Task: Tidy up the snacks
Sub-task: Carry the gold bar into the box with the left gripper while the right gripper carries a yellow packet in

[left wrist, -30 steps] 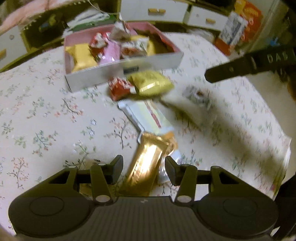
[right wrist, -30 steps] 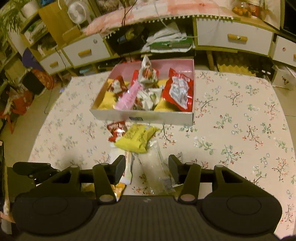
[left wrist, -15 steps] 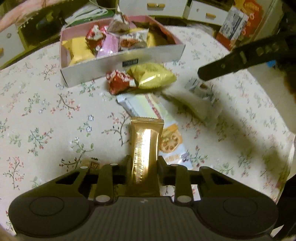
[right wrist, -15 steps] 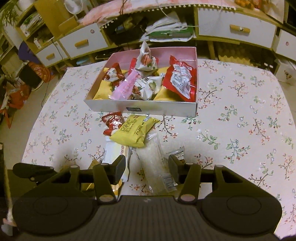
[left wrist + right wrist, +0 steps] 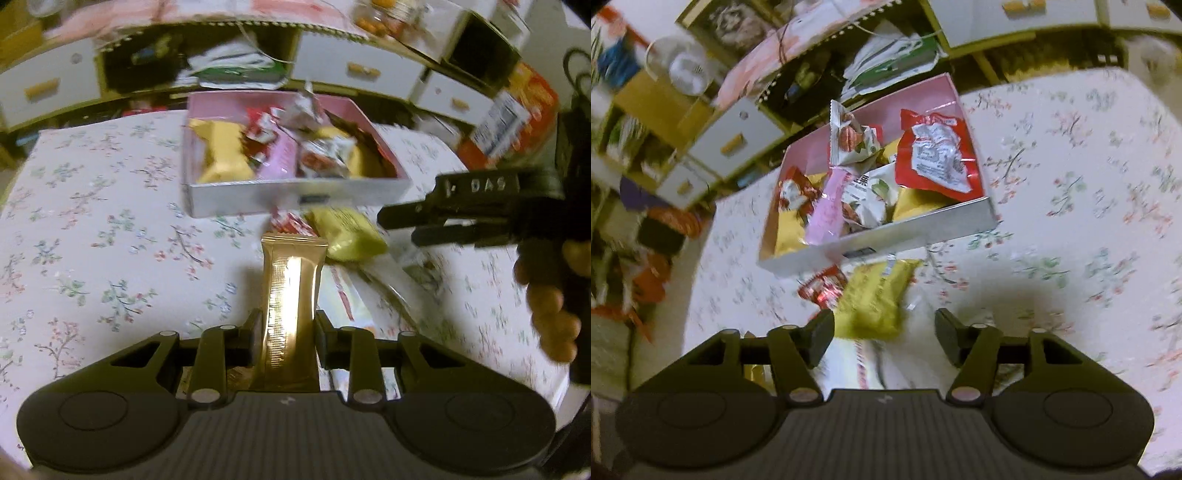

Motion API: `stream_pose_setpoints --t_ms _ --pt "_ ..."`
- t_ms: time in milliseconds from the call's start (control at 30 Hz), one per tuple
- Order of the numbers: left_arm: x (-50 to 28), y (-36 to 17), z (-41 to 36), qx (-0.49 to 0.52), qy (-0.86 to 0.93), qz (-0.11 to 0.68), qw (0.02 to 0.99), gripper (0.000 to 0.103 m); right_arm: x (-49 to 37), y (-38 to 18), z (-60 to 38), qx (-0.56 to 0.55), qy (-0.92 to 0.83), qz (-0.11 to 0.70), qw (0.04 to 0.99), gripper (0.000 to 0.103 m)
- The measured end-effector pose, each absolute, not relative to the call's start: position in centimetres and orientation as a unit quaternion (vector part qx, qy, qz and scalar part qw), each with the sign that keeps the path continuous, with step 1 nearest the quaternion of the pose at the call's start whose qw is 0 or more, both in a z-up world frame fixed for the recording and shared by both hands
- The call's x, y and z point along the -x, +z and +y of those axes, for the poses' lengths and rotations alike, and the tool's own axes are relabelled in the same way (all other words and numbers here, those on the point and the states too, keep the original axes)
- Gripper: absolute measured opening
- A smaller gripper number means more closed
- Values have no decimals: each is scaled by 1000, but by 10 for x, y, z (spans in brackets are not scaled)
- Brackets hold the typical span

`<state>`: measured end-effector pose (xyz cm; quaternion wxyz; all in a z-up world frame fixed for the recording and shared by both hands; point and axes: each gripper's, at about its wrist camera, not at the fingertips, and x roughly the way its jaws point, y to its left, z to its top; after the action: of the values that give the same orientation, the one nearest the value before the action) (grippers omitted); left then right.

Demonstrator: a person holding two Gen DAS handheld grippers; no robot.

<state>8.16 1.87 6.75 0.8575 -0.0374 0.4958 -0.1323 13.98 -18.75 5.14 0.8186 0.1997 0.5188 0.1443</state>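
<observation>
Gold bar pinched in the left hand-held gripper, right one spreading over the loose snacks.

The surface under its floral cloth fills both views. Towards its far edge sits the shallow pink-lined cardboard box, packed with red, yellow, pink and white snack packets. Just in front of the box lie a yellow pillow-shaped packet and, touching it, a small red packet. The left hand-held gripper pinches the shiny gold-wrapped snack bar at its lower half, the bar's far end pointing at the box. The right hand-held gripper is opening, jaws wide, nothing pressed between them, pale wrappers lying beneath.
</observation>
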Motion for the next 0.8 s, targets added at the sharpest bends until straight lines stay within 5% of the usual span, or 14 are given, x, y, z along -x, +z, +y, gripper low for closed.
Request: stream_pose_setpoints --t_ms 400,567,800 --pt "-90 71 32 64 -103 485 866 34 -158 38 -144 -152 113 513 837 65" --pt "-93 71 37 71 -97 485 866 34 -162 27 -135 -133 121 527 831 35" --pt "-93 77 40 80 -97 478 870 34 -154 45 -138 -127 121 525 833 29"
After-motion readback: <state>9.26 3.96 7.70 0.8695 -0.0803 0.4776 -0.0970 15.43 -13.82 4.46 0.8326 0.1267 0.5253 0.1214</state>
